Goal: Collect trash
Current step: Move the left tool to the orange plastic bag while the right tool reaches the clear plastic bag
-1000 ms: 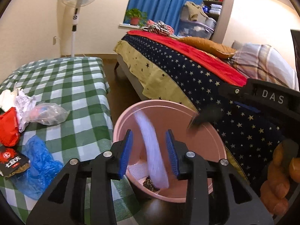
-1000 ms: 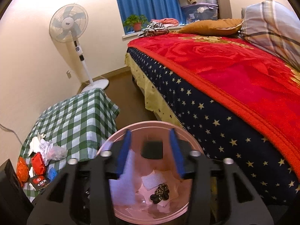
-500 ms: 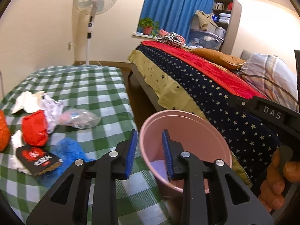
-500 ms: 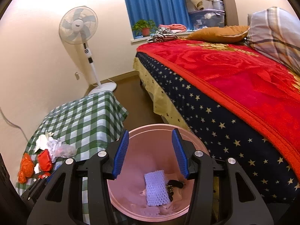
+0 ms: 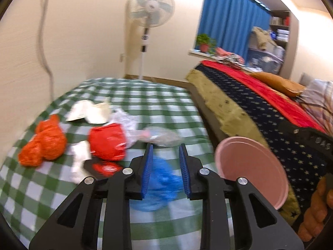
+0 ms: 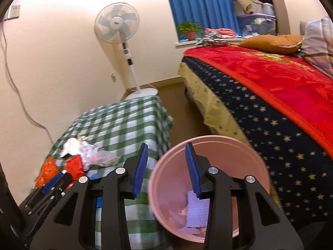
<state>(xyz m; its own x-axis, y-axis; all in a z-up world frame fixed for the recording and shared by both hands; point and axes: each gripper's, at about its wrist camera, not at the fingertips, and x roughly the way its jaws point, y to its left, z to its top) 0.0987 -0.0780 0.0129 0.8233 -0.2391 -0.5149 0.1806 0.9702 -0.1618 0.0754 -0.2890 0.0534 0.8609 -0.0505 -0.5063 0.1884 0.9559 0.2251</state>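
The left gripper (image 5: 164,167) hangs unclenched and empty above a crumpled blue bag (image 5: 160,185) on the checked table (image 5: 145,104). The right gripper (image 6: 166,166), jaws closing on nothing, hovers over the pink bin (image 6: 210,189) right of the table, trash inside.

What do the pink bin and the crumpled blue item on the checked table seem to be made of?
Pink bin: probably moulded plastic, matte to slightly glossy, judging by its smooth, even wall and thin rim. Crumpled blue item: apparently thin plastic film, perhaps a bag or glove; it is wrinkled and slightly translucent, but motion blur leaves this uncertain.
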